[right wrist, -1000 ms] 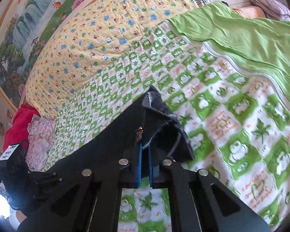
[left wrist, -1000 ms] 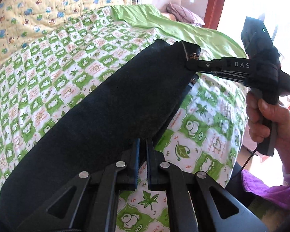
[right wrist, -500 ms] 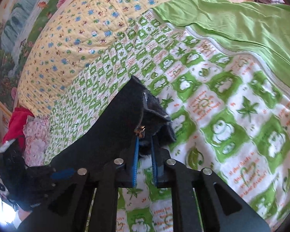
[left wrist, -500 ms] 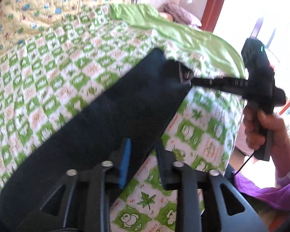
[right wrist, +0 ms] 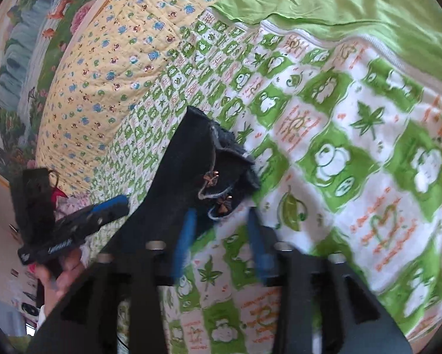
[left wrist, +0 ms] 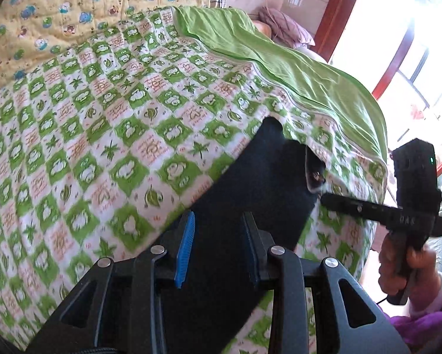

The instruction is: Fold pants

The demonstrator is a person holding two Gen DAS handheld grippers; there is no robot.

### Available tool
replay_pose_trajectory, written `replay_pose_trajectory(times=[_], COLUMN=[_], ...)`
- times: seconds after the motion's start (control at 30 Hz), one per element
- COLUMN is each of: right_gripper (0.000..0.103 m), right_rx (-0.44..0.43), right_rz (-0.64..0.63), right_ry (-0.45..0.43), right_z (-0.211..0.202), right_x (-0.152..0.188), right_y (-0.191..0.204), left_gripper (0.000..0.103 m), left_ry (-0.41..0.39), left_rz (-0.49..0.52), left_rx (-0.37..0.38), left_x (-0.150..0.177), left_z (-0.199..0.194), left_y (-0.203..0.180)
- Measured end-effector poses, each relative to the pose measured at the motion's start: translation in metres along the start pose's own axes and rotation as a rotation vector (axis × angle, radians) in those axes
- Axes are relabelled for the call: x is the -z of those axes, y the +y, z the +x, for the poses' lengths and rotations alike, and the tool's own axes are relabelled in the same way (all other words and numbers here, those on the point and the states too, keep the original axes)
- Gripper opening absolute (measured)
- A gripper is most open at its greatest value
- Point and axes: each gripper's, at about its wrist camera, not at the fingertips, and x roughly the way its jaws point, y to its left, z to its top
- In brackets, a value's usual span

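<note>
Pants (left wrist: 250, 206), dark and folded long, lie flat on the green-checked quilt (left wrist: 103, 147) just ahead of both tongs. The left gripper (left wrist: 218, 247) stands apart over the cloth, nothing pinched; the right gripper (right wrist: 221, 236), jaws just spread, sits at the waistband corner, apparently letting the fold settle.

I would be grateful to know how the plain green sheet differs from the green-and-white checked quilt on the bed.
The plain green sheet has no pattern; the green-and-white checked quilt carries frog and leaf squares. The dark folded pants lie on the quilt, not on the sheet. The sheet lies farther from both cameras. Both cover the same bed.
</note>
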Motion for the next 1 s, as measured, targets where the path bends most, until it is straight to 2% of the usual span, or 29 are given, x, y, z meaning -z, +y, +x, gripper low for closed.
replay_pose_trajectory(times=[0.1,0.23,0.4,0.67,0.7,0.73,0.77,0.8,0.9,1.0], right_gripper=[0.046,0.045,0.019,0.016,0.016,0.016,0.016,0.016,0.016,0.016], right_rx=[0.002,-0.02,0.011,-0.006,-0.009,-0.013,-0.019,-0.024,-0.063,-0.122], right_rz=[0.015,0.044,0.021,-0.023,-0.025,-0.029,-0.03,-0.029,-0.04,-0.082], right_ry=[-0.018,-0.033,-0.033,-0.041,-0.044,-0.045,-0.046,-0.047,-0.064,-0.081], right_z=[0.006,0.014,0.018,0.012,0.012,0.011,0.01,0.009,0.002,-0.008], right_x=[-0.005,-0.013,-0.014,-0.01,-0.01,-0.01,-0.01,-0.01,-0.011,-0.012], right_y=[-0.002,-0.003,-0.007,-0.01,-0.01,-0.01,-0.01,-0.009,-0.003,0.012], left_gripper=[0.038,0.038,0.039,0.037,0.034,0.029,0.016,0.013,0.01,0.01], left_ry=[0.023,0.073,0.144,0.219,0.223,0.219,0.208,0.192,0.144,0.085], left_rz=[0.01,0.02,0.021,0.06,0.065,0.071,0.077,0.088,0.134,0.129], left_rx=[0.029,0.084,0.12,0.217,0.216,0.222,0.238,0.238,0.202,0.205], left_x=[-0.016,-0.033,-0.049,-0.06,-0.06,-0.06,-0.061,-0.06,-0.056,-0.053], left_z=[0.011,0.034,0.07,0.108,0.111,0.112,0.11,0.108,0.094,0.073], left_y=[0.003,0.005,0.005,-0.012,-0.013,-0.014,-0.016,-0.018,-0.028,-0.03])
